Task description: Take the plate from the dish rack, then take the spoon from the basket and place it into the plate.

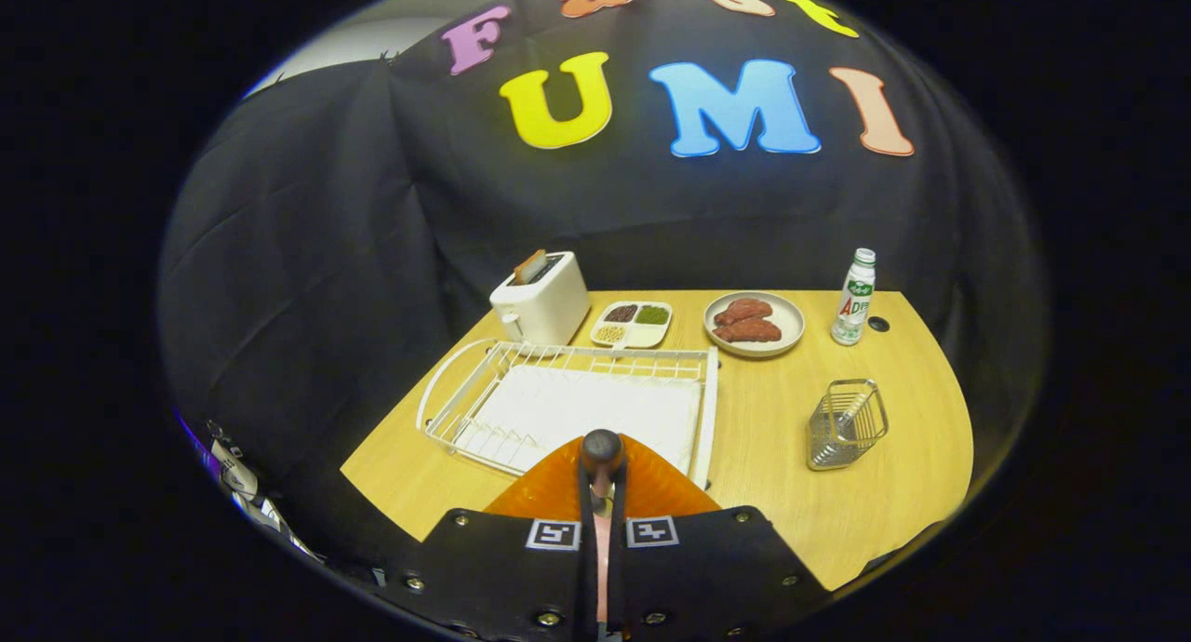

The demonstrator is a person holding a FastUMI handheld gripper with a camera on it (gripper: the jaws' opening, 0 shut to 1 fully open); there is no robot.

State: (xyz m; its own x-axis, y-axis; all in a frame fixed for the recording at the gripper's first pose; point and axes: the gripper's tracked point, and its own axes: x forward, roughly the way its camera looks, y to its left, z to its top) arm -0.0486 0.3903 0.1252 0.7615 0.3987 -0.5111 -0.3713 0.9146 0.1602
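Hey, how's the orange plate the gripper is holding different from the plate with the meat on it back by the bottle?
The orange plate is clamped edge-on between the fingers, above the dish rack; the beige plate lies flat on the table. The orange plate carries nothing; the beige plate holds brownish-red meat pieces. The orange one is bright orange, the other pale.

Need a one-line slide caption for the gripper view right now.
Gripper shut on orange plate, held above white dish rack; the spoon still in the wire basket.
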